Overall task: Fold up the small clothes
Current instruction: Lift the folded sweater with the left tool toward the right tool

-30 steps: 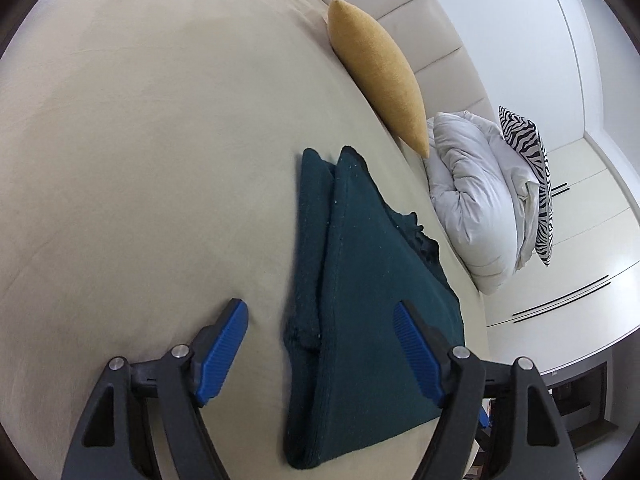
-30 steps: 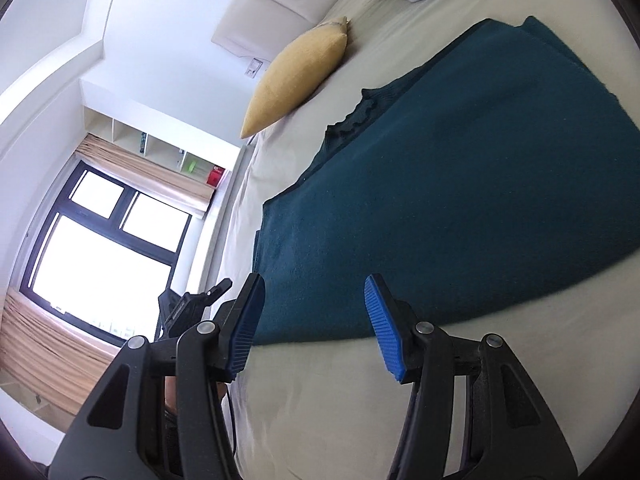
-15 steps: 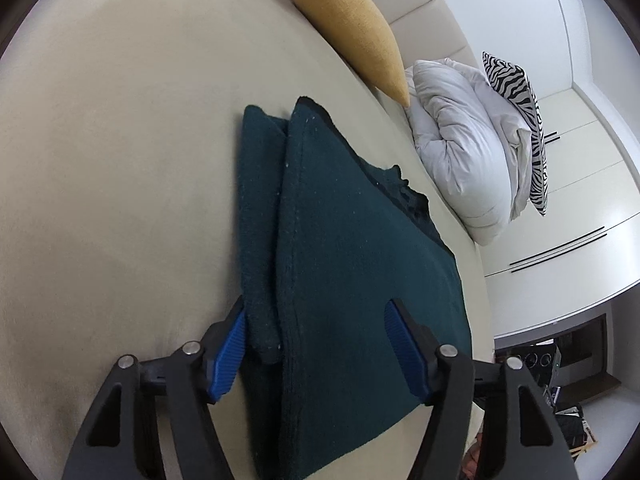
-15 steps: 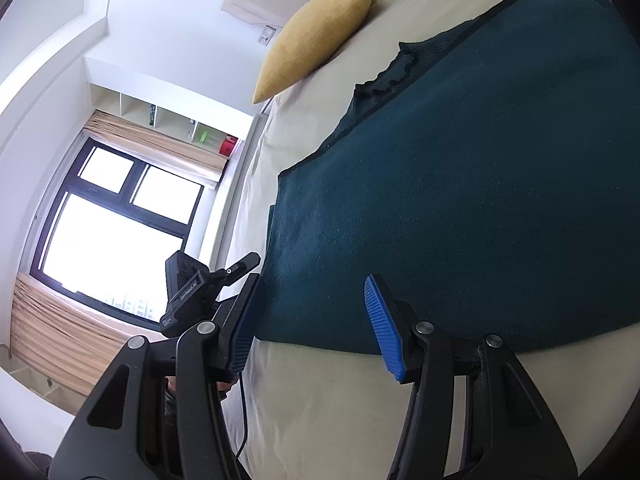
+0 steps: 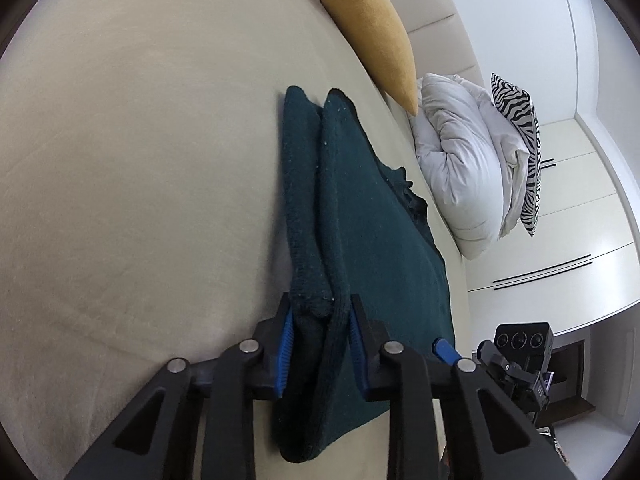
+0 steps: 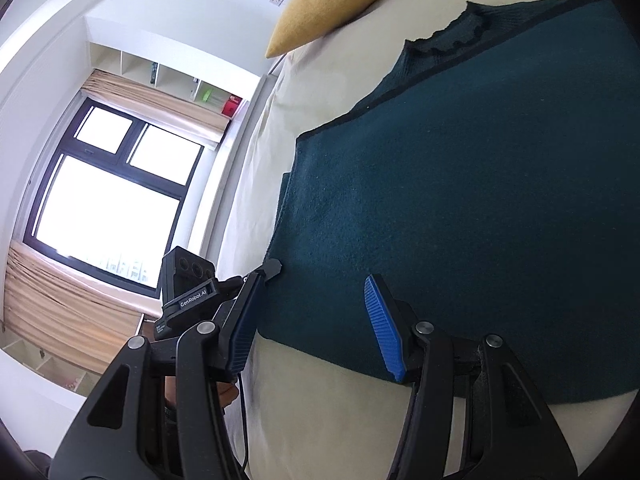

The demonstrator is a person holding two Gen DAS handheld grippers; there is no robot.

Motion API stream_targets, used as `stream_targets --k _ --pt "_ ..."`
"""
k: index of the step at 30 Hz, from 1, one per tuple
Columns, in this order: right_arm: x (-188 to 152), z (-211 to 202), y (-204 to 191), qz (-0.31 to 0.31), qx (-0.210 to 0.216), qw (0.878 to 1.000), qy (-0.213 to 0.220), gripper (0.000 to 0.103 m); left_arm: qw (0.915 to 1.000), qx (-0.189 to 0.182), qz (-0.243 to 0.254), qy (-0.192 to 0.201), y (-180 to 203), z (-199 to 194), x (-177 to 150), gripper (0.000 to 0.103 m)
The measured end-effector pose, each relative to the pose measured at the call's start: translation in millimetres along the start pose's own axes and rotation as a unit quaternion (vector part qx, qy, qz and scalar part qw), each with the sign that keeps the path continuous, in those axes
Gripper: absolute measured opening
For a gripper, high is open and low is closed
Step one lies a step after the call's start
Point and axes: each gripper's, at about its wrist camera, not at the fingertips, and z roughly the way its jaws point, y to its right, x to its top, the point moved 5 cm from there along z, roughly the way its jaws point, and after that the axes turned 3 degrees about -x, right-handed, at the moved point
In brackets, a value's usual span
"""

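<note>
Bedroom, daylight from a large dark-framed window [image 6: 108, 200] with tan curtains [image 6: 60, 308]. Beige bed sheet [image 5: 140, 160] across most of both views, padded headboard [image 5: 432, 12] behind. Mustard cushion [image 5: 372, 28] propped at the head of the bed, white duvet [image 5: 464, 168] bunched just beside it, zebra-print pillow [image 5: 520, 148] leaning against the duvet. White wardrobe doors [image 5: 580, 216] beyond. Dark teal knitted garment [image 5: 360, 208] flat on the sheet, partly folded, one long side doubled into a thick ridge. Left gripper [image 5: 320, 340] at the near end of that ridge, jaws just closed in, blue pads [image 5: 285, 348] pressed on the bunched layers from both sides, fabric gripped between them. Right gripper [image 6: 316, 320] at the garment's near hem, jaws about half apart, one blue pad [image 6: 384, 332] over the teal knit, the other at its corner; cloth between the fingers but not pinched. Ruffled neckline [image 6: 448, 40] at the far edge, toward the cushion.
</note>
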Motion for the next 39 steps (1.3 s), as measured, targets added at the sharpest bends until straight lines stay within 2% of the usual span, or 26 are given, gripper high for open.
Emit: stream_targets --k 10,13,15,20,23,28,31,34,36,39 --pt "16 58 -18 -0.021 -0.003 0.999 -0.042 0.051 0.9998 -0.008 0.009 0.017 4 -8 0 0.016" --pt "19 79 -6 -0.016 -0.033 0.997 -0.061 0.049 0.9997 -0.011 0.015 0.017 8 -8 0 0.015" --pt "21 90 6 -0.001 -0.016 0.998 -0.061 0.047 0.9996 -0.007 0.023 0.017 15 -6 1 0.015" --pt "30 83 14 0.037 0.025 0.998 -0.054 0.049 0.998 0.003 0.06 0.017 47 -3 6 0.014" --pt "48 54 26 0.054 0.035 0.998 -0.018 0.05 0.9958 0.011 0.09 0.01 78 5 7 0.013" --pt "78 2 68 0.103 0.056 0.993 0.013 0.051 0.9894 0.014 0.144 -0.009 149 49 -3 0.013" --pt "91 -19 100 0.138 0.066 0.988 0.016 0.051 0.982 0.01 0.185 -0.037 193 105 -26 0.013" --pt "101 -37 135 0.168 0.065 0.983 0.024 0.051 0.9762 0.02 0.204 -0.071 208 165 -54 0.014" --pt "100 -41 155 0.19 0.071 0.979 0.028 0.049 0.9725 0.024 0.214 -0.089 209 190 -72 0.016" --pt "101 -44 166 0.201 0.107 0.973 0.032 0.049 0.97 0.011 0.225 -0.092 215 192 -87 0.027"
